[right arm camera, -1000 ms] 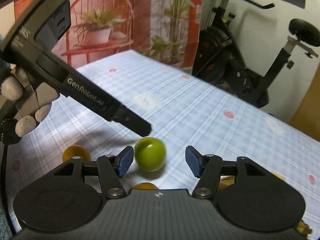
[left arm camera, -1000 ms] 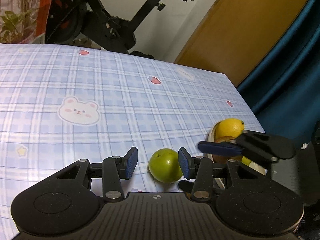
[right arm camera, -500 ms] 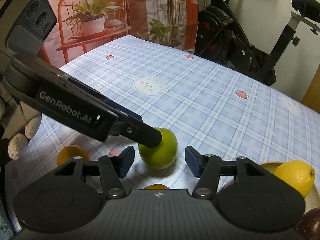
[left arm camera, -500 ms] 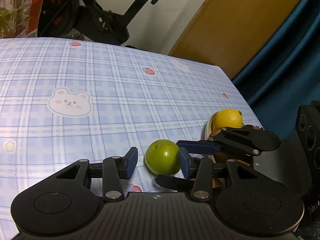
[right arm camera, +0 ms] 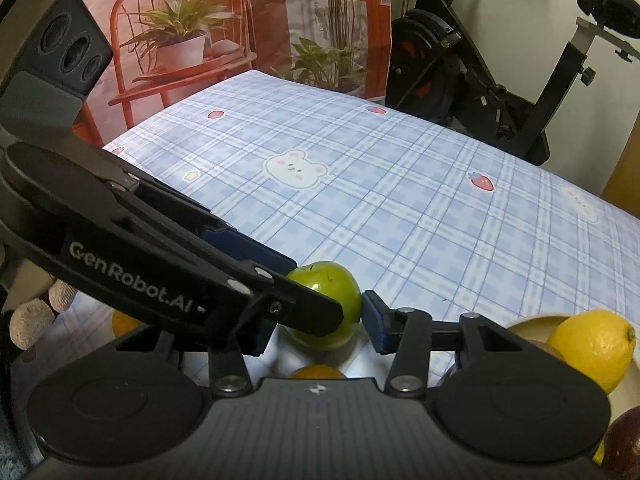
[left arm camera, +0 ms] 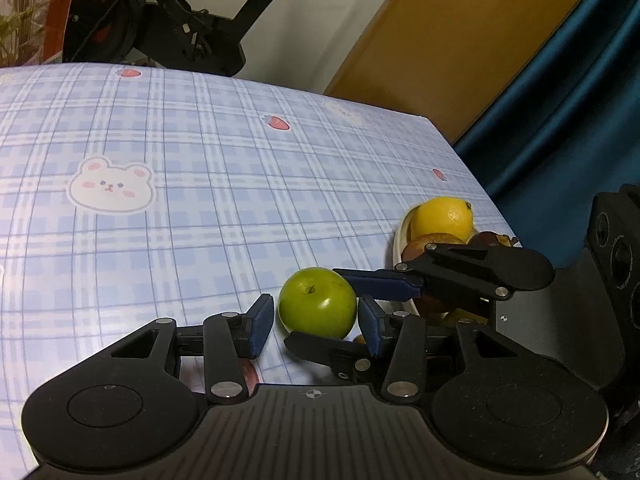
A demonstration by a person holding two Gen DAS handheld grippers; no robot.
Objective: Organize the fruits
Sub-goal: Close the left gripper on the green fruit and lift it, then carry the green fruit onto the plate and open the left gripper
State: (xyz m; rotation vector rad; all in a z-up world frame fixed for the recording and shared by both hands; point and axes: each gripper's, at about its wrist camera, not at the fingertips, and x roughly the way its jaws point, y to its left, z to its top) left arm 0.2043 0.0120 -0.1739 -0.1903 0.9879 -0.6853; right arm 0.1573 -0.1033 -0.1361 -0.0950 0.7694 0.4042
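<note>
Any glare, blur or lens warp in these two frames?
Left wrist view: sharp, a small highlight on the green apple, plaid lines bowing toward the edges. Right wrist view: sharp too, the tablecloth curving the same way, corners darkened.

Table (left arm camera: 200, 160) under blue plaid cloth with bear and strawberry prints, black exercise bike (right arm camera: 500, 80) past its far edge, white wall (left arm camera: 320, 20), wooden door (left arm camera: 460, 40), teal curtain (left arm camera: 560, 120) by the right corner, backdrop of red chair and potted plants (right arm camera: 200, 20), dim warm light

Both wrist views close, apple (left arm camera: 317, 302) shared
</note>
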